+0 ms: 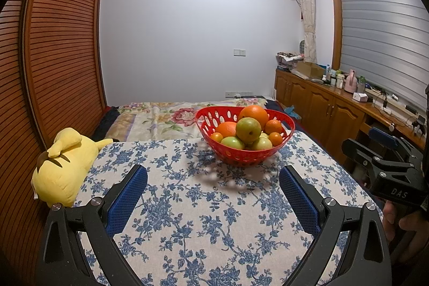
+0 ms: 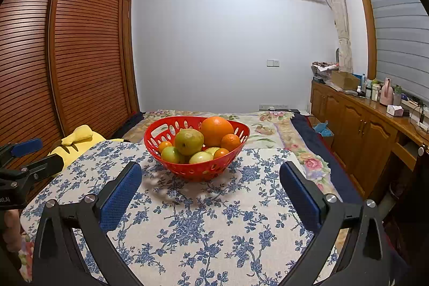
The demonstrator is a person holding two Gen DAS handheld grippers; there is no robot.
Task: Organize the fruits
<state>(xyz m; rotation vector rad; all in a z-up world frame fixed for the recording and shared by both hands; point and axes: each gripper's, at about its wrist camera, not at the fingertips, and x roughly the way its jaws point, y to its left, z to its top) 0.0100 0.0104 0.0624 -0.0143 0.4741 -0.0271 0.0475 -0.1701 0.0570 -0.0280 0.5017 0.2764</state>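
A red perforated basket (image 1: 288, 131) (image 2: 152, 144) stands at the far end of a table covered in blue-flowered cloth (image 1: 209, 219) (image 2: 203, 227). It holds a large orange (image 1: 253, 114) (image 2: 216, 131), a yellow-green citrus fruit (image 1: 248, 129) (image 2: 189, 141), several small tangerines and green apples. My left gripper (image 1: 213, 176) is open with nothing between its blue pads, well short of the basket. My right gripper (image 2: 210, 173) is also open, just short of the basket's near wall. The right gripper's body (image 1: 386, 173) shows at the right edge of the left wrist view.
A yellow plush toy (image 1: 67, 162) (image 2: 77, 142) lies at the table's left edge beside a slatted wooden wardrobe (image 1: 59, 58). A bed with a floral blanket (image 1: 161, 117) lies behind the table. A wooden cabinet (image 2: 356, 130) with bottles and clutter runs along the right wall.
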